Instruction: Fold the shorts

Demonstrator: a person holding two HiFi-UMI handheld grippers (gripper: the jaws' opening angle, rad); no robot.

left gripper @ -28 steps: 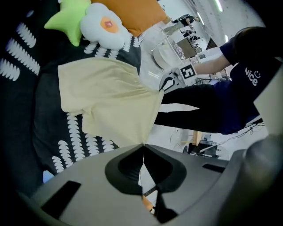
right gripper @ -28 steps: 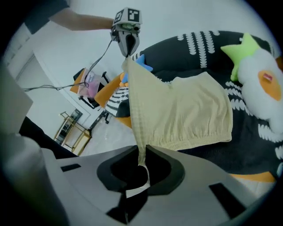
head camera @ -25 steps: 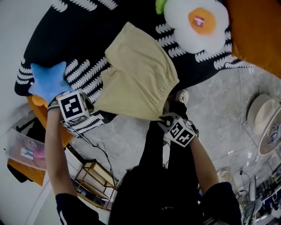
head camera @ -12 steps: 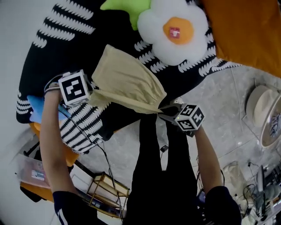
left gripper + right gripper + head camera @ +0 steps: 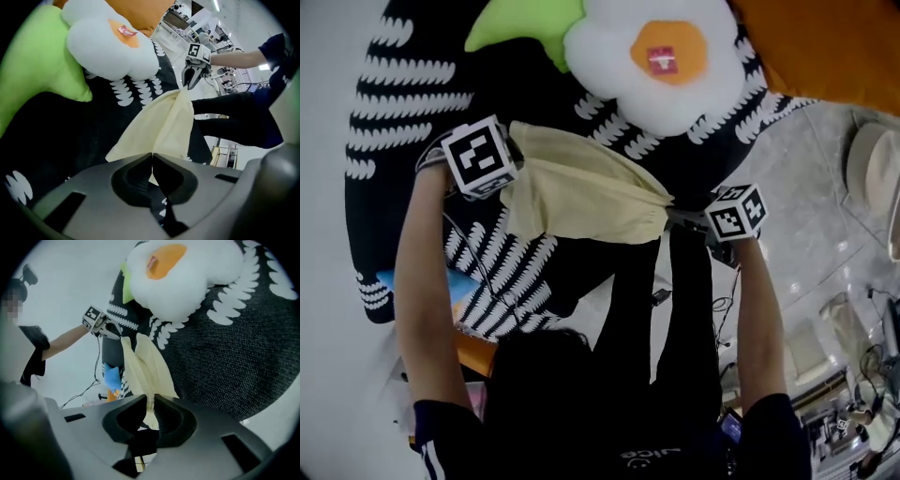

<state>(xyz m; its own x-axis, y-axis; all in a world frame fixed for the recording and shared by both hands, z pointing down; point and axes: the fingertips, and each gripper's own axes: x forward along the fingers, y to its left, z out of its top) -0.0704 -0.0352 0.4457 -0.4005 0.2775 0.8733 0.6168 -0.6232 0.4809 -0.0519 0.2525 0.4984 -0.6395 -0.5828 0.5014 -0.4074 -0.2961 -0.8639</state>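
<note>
Above a black knitted rug (image 5: 487, 94), left gripper (image 5: 512, 174) and right gripper (image 5: 680, 217) each pinch the limp, creased cream shorts (image 5: 581, 192).

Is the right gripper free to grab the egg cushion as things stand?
Probably not. The right gripper is shut on the shorts, stretched across to the left gripper. Nothing blocks the way to the egg cushion, but its jaws are occupied.

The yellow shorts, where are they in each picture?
Head view: the shorts are in the middle, stretched between the left gripper and the right gripper.
Left gripper view: shorts in the middle, rising from the near jaws.
Right gripper view: shorts left of centre, above the near jaws.
Shared landmark: the fried-egg pillow, near the top in every view.
</note>
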